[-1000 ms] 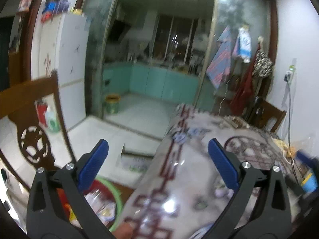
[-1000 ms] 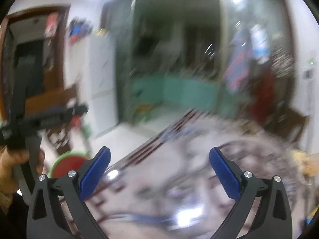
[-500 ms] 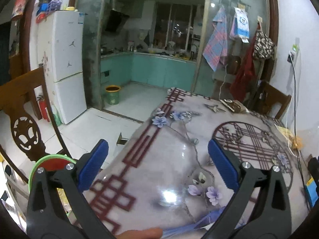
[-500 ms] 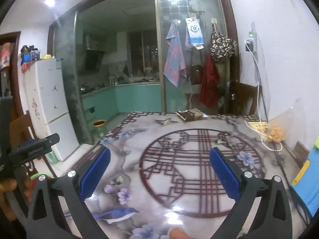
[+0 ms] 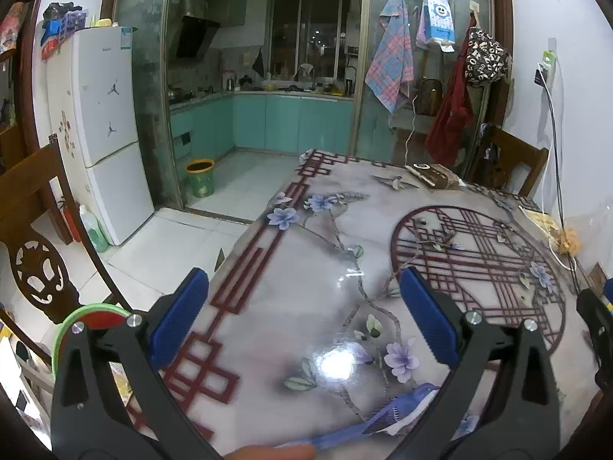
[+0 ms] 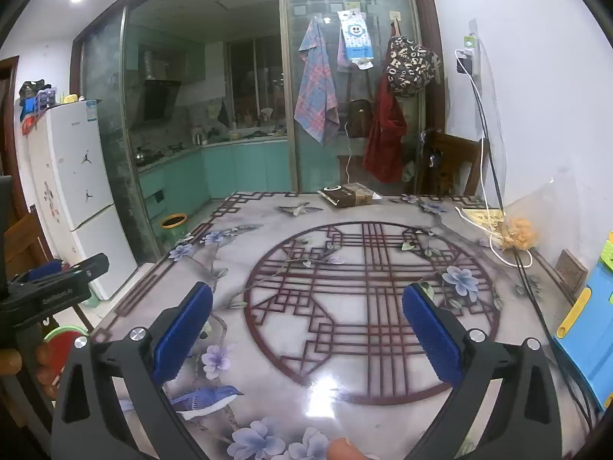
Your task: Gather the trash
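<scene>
The patterned table [image 5: 306,287] carries few loose items. A brown packet [image 5: 435,176] lies at its far end, also in the right wrist view as the packet [image 6: 348,195]. An orange crumpled lump [image 6: 519,234] rests on yellow paper by the right wall. A red bucket with a green rim [image 5: 92,314] stands on the floor at the table's left, holding wrappers. My left gripper [image 5: 302,283] is open over the table's near left part, holding nothing. My right gripper [image 6: 306,293] is open above the table's middle, also holding nothing.
A carved wooden chair [image 5: 34,253] stands beside the bucket. A white fridge [image 5: 103,130] and a green bin [image 5: 200,178] are further left. White and black cables [image 6: 494,230] trail down the right wall onto the table. A blue and green object [image 6: 586,329] sits at the right edge.
Both grippers have swung right, from the floor and table edge to over the table. The bucket slid to the lower left of the left view. The right view went from blurred to steady.
</scene>
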### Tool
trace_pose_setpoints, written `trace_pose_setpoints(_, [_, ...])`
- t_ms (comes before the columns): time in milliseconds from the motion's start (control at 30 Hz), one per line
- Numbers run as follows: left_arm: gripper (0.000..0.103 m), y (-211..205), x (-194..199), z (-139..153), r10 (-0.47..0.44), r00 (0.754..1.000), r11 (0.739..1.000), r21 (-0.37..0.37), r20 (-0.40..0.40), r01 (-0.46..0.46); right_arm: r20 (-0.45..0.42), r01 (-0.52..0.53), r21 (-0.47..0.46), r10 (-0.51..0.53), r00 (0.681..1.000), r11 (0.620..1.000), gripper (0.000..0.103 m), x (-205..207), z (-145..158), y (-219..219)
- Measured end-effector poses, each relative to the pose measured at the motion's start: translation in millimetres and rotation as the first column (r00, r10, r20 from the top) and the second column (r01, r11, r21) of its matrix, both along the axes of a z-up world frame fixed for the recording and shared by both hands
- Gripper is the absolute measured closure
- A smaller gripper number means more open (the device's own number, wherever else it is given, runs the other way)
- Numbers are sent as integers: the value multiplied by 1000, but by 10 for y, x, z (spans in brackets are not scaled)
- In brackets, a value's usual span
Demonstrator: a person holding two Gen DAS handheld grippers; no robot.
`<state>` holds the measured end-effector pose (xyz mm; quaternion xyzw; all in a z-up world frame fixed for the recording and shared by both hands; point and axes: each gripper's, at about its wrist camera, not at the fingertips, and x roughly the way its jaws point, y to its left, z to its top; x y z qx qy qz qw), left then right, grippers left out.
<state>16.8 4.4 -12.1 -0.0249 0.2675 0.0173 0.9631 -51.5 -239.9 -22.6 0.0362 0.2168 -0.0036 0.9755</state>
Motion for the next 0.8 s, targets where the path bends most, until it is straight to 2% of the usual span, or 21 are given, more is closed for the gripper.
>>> trace_pose_setpoints(200, [5, 10, 1, 9, 5, 1000, 1000, 4, -4, -5, -6, -4, -24, 4, 1000, 1000, 7, -11, -15, 45])
trace_pose_setpoints(800, [5, 53, 3, -2, 17, 1000, 1000, 4, -12, -17, -20, 8, -15, -8, 1000, 1000, 7, 5, -52, 26])
